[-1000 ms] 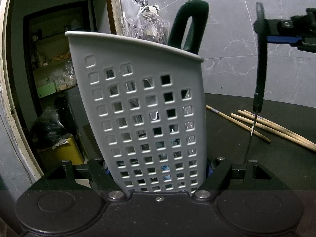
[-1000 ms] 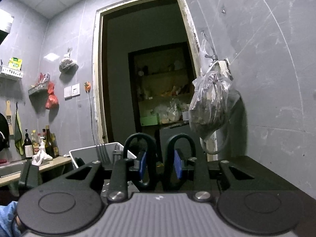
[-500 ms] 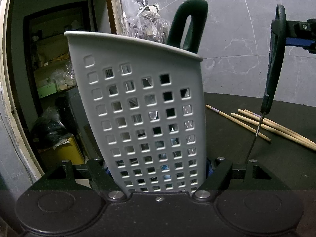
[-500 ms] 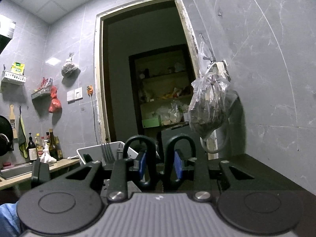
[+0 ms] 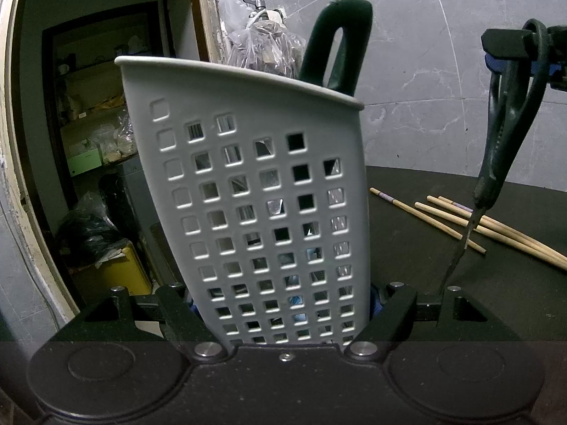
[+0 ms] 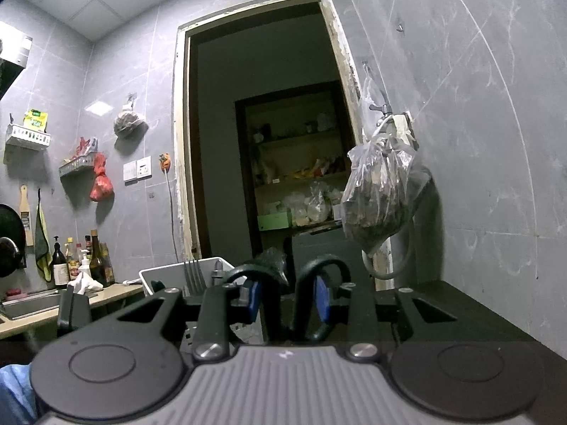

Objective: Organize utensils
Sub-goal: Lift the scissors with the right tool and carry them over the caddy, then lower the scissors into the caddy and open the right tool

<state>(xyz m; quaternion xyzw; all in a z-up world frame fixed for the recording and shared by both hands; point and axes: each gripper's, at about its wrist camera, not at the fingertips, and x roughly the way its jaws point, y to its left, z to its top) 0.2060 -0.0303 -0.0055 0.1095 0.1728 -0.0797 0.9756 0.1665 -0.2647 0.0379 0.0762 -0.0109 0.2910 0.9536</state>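
Left gripper (image 5: 283, 313): clamped the holder (image 5: 262, 212).
Right gripper (image 6: 287, 299): pinched scissors (image 5: 503, 148), right of frame — I feared tips snagging the rim.

holder (image 5: 262, 191): grey, perforated, upright | scissors (image 5: 506, 134): dark-handled, hanging point-down

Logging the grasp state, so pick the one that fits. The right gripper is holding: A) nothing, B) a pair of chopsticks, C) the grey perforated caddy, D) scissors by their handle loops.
D: the right gripper is closed on the dark handle loops of the scissors, whose blades hang point-down above the black counter in the left wrist view.
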